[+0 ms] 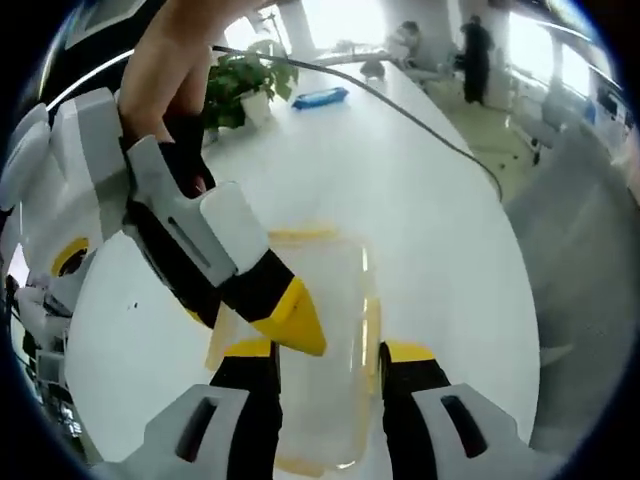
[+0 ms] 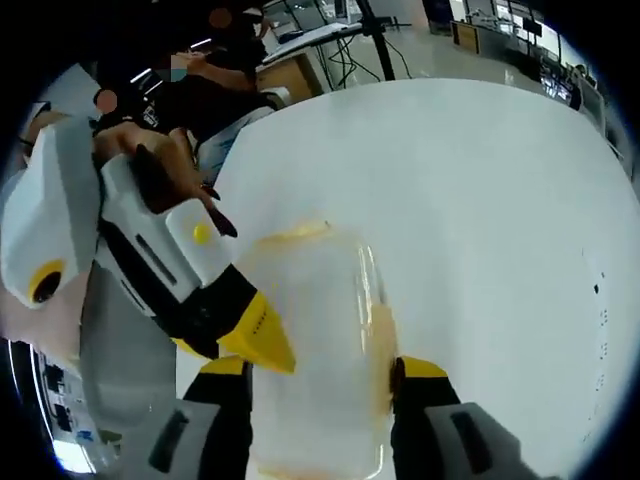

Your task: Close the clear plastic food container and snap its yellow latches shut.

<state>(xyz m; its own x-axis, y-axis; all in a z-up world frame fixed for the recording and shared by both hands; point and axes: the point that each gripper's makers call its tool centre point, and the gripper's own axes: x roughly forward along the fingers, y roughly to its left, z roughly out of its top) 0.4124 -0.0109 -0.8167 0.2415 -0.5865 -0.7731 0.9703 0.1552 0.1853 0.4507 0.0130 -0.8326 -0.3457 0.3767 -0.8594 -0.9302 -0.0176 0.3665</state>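
Observation:
The clear plastic container (image 1: 325,300) lies flat on the white table (image 1: 430,230), with a yellow latch (image 1: 300,236) at its far end and another along its right side. My left gripper (image 1: 329,350) hovers open over its near half, one jaw on each side. The right gripper (image 1: 250,315) slants in from the upper left, and its yellow fingertip (image 1: 292,320) rests at the container's left edge. In the right gripper view the container (image 2: 320,330) sits between the open jaws of my right gripper (image 2: 325,365). There the left gripper (image 2: 225,340) touches its left rim.
A potted plant (image 1: 240,85), a blue object (image 1: 320,97) and a black cable (image 1: 430,130) lie on the far part of the table. People stand in the background. A person (image 2: 200,95) sits beyond the table edge, near a stand (image 2: 370,40).

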